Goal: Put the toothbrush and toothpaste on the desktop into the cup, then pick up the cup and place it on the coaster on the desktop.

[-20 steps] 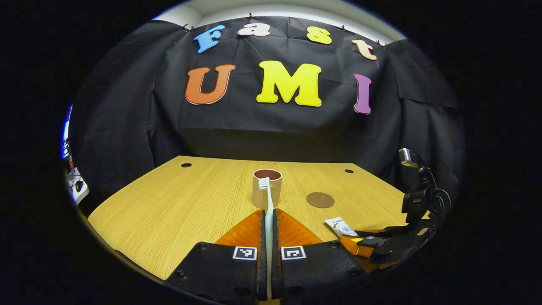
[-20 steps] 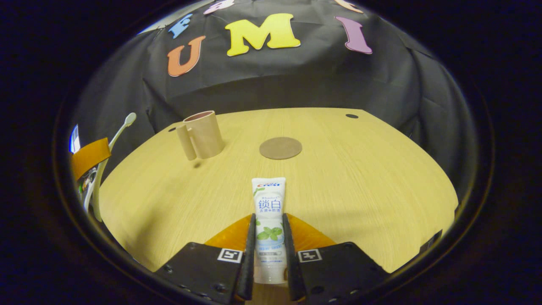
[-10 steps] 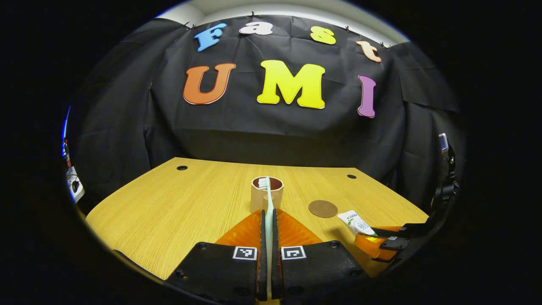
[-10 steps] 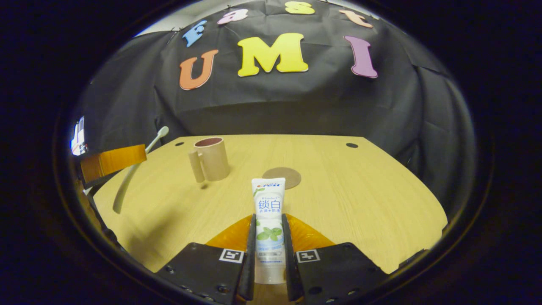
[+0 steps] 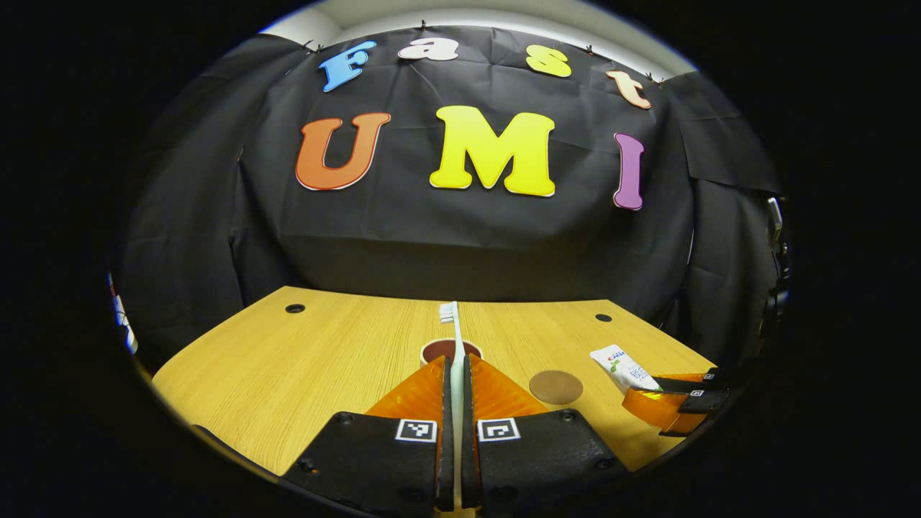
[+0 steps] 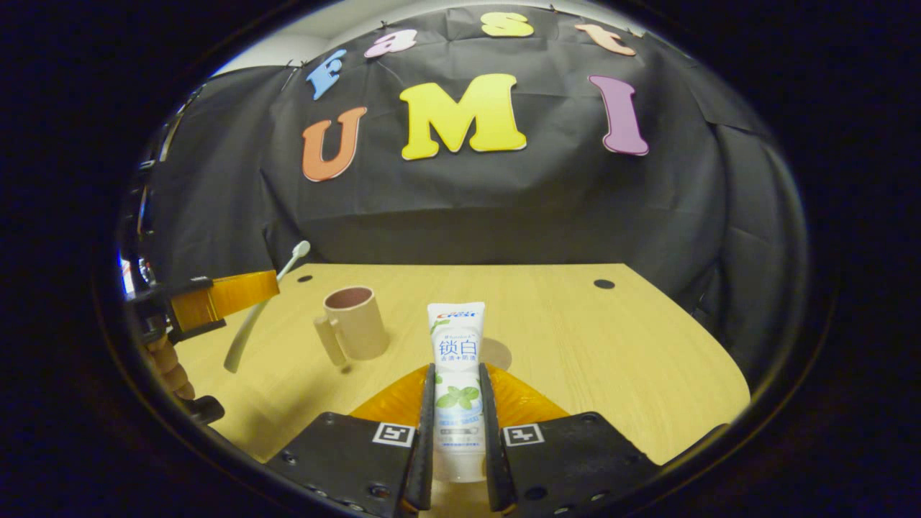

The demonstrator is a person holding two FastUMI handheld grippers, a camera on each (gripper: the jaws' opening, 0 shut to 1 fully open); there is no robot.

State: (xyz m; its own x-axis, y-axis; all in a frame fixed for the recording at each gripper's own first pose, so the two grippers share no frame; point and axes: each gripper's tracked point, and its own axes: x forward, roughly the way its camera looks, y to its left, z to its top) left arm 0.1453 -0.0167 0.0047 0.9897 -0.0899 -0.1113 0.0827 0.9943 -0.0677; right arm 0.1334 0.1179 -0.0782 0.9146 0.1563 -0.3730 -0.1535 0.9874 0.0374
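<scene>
Now, starting at the left of the right gripper view, the left gripper (image 6: 227, 296) is holding the toothbrush (image 6: 262, 309) up in the air, its long pale handle slanting down to the left and its small head pointing up toward the wall. A hand (image 6: 169, 367) is showing just below it at the edge. Moving right, the cup (image 6: 352, 332) is standing upright on the tabletop (image 6: 619, 345), a beige mug with a reddish-brown inside and its handle turned toward the camera's left. Next, dead centre, the right gripper (image 6: 457, 403) is clamping the toothpaste (image 6: 456, 360) between both fingers, a white tube with blue print and green leaves, its flat crimped end pointing forward. Just behind the tube, the round brown coaster (image 6: 498, 354) is peeking out, lying flat on the wood.

Over in the left gripper view, the left gripper (image 5: 455, 392) is pressing both fingers tight on the toothbrush (image 5: 455, 345), white bristles at the far tip, raised above the cup (image 5: 435, 350), whose dark mouth is showing behind the fingers. To the right, the coaster (image 5: 555, 387) is lying near the cup but apart from it. Farther right, the right gripper (image 5: 673, 399) is carrying the toothpaste (image 5: 623, 365) above the tabletop (image 5: 288, 360).
</scene>
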